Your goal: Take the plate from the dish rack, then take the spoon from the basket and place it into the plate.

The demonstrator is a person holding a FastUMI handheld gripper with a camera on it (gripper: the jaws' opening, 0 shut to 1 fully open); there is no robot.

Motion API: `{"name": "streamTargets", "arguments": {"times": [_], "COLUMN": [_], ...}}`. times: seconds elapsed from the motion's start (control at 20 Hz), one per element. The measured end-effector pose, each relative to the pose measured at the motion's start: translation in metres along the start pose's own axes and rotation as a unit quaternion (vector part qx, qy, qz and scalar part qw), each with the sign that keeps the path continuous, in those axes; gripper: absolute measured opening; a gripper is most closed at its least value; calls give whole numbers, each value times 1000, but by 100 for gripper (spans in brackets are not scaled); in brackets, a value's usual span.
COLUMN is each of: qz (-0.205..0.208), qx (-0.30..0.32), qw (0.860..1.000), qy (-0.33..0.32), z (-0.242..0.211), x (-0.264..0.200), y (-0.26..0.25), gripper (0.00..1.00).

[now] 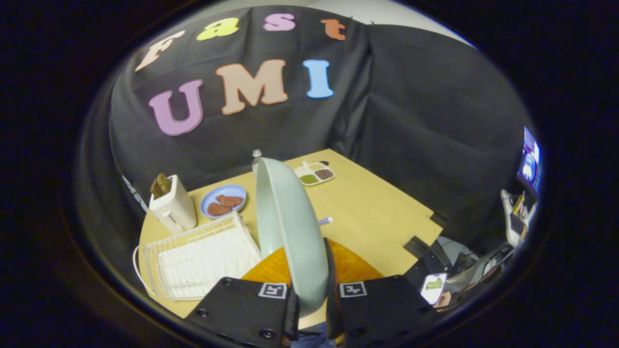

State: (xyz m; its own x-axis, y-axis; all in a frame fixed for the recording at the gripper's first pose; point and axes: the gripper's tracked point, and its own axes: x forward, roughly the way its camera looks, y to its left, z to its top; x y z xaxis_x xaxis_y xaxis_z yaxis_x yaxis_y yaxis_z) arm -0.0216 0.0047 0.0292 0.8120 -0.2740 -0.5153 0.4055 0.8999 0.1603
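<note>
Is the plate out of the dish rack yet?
Out: the plate stands on edge, clamped in the tongs, beside the dish rack.

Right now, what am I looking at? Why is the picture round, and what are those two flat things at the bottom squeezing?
The picture comes from a little camera that rides on a hand-held gripper, a tool with two fingers that a person carries. Its lens bends everything, so the picture looks round. The two flat things at the bottom are the fingers. They are squeezing a pale green plate, held up on its edge above the table.

Beside the plate is a white dish rack. Behind the rack stand a toaster and a blue dish with brown food on it. Further back lies a small tray with three compartments. Under the plate is an orange mat, and a small stick-like thing lies on the table, too tiny to name.
</note>
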Motion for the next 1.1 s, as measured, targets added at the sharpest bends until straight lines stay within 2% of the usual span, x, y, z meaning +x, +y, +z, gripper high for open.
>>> {"name": "streamTargets", "arguments": {"times": [0.2, 0.45, 0.85, 1.1], "qz": [-13, -12, 27, 76], "qx": [77, 165, 195, 226], "qw": [996, 980, 949, 934], "qy": [50, 110, 245, 267], "z": [-47, -93, -146, -144], "x": [7, 32, 93, 120], "y": [-39, -67, -75, -74], "gripper": [25, 25, 25, 26]}}
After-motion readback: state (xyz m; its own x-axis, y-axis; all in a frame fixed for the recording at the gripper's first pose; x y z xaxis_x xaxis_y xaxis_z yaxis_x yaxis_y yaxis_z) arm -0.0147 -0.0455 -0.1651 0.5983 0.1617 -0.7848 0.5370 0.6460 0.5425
